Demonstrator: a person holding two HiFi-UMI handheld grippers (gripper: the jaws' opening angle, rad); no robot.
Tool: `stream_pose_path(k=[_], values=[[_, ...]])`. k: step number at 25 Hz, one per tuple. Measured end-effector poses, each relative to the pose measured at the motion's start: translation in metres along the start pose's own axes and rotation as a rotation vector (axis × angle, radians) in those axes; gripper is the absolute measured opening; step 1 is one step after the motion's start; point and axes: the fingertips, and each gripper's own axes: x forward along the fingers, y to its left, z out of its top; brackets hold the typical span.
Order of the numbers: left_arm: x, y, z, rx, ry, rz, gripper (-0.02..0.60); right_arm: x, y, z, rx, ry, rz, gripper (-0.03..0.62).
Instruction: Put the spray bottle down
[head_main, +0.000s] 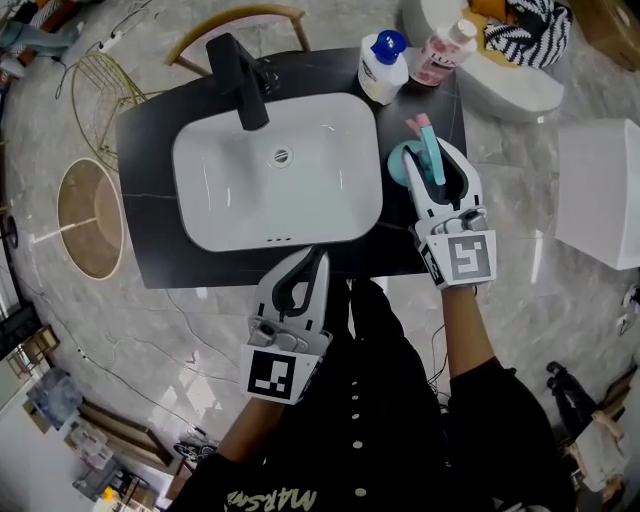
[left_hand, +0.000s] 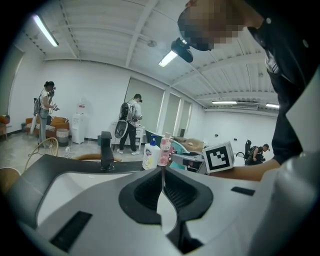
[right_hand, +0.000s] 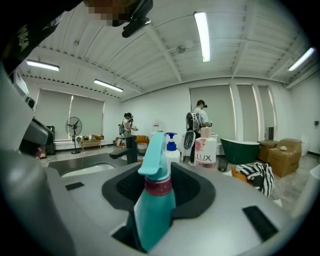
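Observation:
A teal spray bottle with a pink collar stands upright between the jaws of my right gripper, which is shut on it. It hangs over the right end of the black counter, just right of the white sink. In the right gripper view the spray bottle fills the gap of the right gripper, nozzle pointing left. My left gripper is at the counter's front edge, shut with nothing in it. In the left gripper view the left gripper has its pads pressed together.
A black faucet rises behind the sink. A white pump bottle and a pink bottle stand at the counter's back right. A wooden chair, a round side table and a white box surround the counter.

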Motion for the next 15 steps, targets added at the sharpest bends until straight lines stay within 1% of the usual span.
stream_pose_path(k=[6, 12, 15], values=[[0.001, 0.002, -0.009, -0.002, 0.018, 0.016, 0.028, -0.006, 0.001, -0.012, 0.01, 0.01, 0.001, 0.141], [0.0, -0.002, -0.009, 0.0, 0.0, 0.023, 0.028, -0.009, 0.0, -0.015, 0.023, 0.015, 0.008, 0.135], [-0.002, -0.003, -0.009, -0.007, 0.008, 0.029, 0.028, -0.01, 0.002, -0.013, 0.024, 0.012, 0.017, 0.144]])
